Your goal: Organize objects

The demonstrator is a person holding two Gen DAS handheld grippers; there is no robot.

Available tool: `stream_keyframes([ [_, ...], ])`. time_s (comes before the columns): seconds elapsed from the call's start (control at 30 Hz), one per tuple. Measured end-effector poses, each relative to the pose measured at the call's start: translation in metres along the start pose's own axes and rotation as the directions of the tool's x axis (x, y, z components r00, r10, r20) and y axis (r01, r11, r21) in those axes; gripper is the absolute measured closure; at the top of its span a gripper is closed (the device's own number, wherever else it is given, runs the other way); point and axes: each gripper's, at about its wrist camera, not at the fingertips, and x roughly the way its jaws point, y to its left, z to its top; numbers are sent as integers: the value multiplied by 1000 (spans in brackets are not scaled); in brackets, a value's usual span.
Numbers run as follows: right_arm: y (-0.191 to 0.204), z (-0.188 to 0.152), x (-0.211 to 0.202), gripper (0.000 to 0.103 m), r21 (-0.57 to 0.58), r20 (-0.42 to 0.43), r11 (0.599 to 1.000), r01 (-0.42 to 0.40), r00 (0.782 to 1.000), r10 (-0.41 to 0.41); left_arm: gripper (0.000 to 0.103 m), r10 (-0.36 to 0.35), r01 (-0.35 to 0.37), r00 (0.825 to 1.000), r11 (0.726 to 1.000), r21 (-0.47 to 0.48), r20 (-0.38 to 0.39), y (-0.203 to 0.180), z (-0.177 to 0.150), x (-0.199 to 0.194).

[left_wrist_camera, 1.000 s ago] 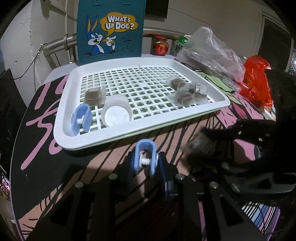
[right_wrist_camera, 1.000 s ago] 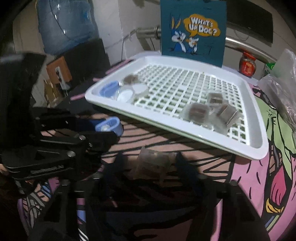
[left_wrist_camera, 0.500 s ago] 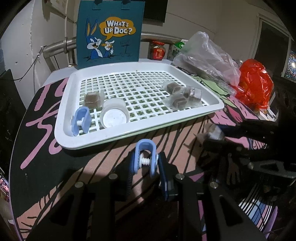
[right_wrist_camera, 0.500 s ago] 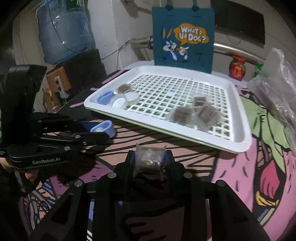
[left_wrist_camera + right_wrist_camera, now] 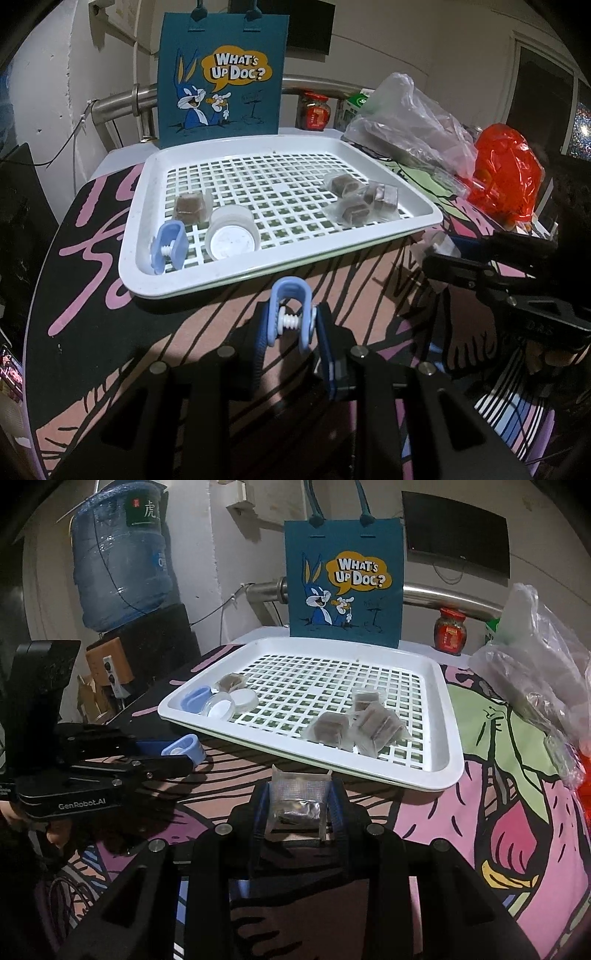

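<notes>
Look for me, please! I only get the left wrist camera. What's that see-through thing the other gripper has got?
Observer: In the right wrist view, the right gripper is shut on a clear packet with a dark lump inside.
Operator: Is it over the tray yet?
Observer: No. From that camera the packet sits short of the near rim of the white tray, above the cartoon table cover.
Operator: What's way over on my left?
Observer: A big blue water bottle stands upside down on a dark stand past that end of the table.
</notes>
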Motion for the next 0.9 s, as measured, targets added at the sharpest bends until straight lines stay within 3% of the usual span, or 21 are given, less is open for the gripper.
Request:
stream_keyframes([
  [0.9, 0, -2, -1, 72, 0, 3, 1000, -3, 1000, 3, 78, 2, -2, 1000, 1000, 5, 2, -1, 0, 0],
])
